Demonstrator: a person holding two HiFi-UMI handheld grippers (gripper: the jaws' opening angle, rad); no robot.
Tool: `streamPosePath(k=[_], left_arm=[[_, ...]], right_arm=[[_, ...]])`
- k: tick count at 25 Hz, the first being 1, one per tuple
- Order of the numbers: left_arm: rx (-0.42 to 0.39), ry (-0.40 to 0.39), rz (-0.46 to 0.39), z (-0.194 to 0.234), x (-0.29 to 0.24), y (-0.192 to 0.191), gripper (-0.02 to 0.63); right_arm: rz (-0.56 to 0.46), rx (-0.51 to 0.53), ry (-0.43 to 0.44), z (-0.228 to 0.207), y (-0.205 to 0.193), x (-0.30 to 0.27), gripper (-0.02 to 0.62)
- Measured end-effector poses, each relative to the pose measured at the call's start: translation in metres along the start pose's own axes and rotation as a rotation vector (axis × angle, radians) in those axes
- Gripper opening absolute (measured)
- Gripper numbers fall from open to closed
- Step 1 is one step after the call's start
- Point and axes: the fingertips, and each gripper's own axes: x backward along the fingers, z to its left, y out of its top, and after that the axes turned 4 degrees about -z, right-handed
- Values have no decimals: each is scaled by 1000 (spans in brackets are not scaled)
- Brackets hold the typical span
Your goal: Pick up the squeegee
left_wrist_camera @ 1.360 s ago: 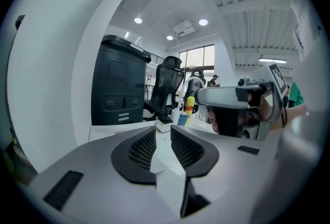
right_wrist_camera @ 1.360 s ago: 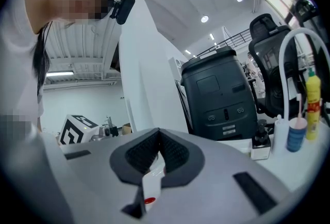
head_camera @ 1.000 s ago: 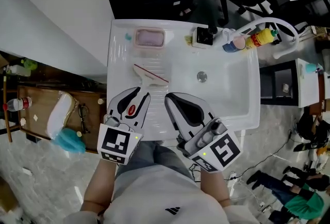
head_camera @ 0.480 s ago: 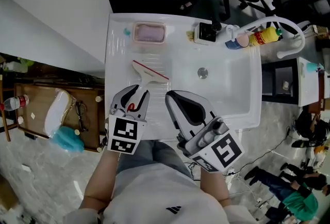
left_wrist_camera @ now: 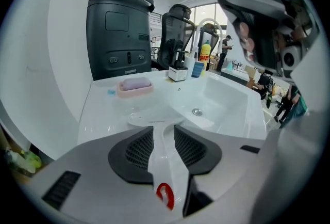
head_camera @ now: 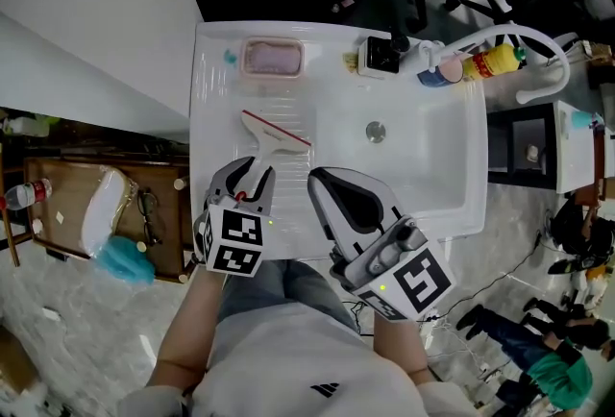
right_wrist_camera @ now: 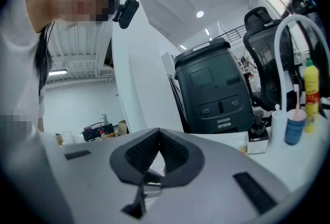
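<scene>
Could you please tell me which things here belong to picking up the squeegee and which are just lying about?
For the job: squeegee; left gripper, jaws opening, the handle between them.
Lying about: soap dish; yellow bottle; right gripper, shut.

Pink soap dish [head_camera: 274,58] on sink [head_camera: 216,132] rim; yellow bottle [head_camera: 488,65] far right.

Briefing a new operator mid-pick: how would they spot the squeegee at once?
Find the white sink unit; its ribbed drainboard lies left of the basin. The squeegee lies flat there, on the near side of the pink soap dish. It is the only T-shaped tool: white, with a red-edged blade and a red loop on its handle.
</scene>
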Motion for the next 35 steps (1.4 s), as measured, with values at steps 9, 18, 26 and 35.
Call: streamPosePath(k=[9, 18, 26, 35], left_arm=[[-4, 10, 56, 4, -9, -13, 140], [-3, 15, 96, 4, -15, -25, 140], [-71, 39, 141, 4, -20, -28, 133], [-29, 61, 164, 9, -24, -29, 112]], right_arm=[[2, -7, -10, -5, -3, 1, 9], [1, -12, -20, -10, -3, 3, 9], [3, -14, -32, -13, -2, 4, 9], [-5, -12, -39, -15, -1, 8, 9]])
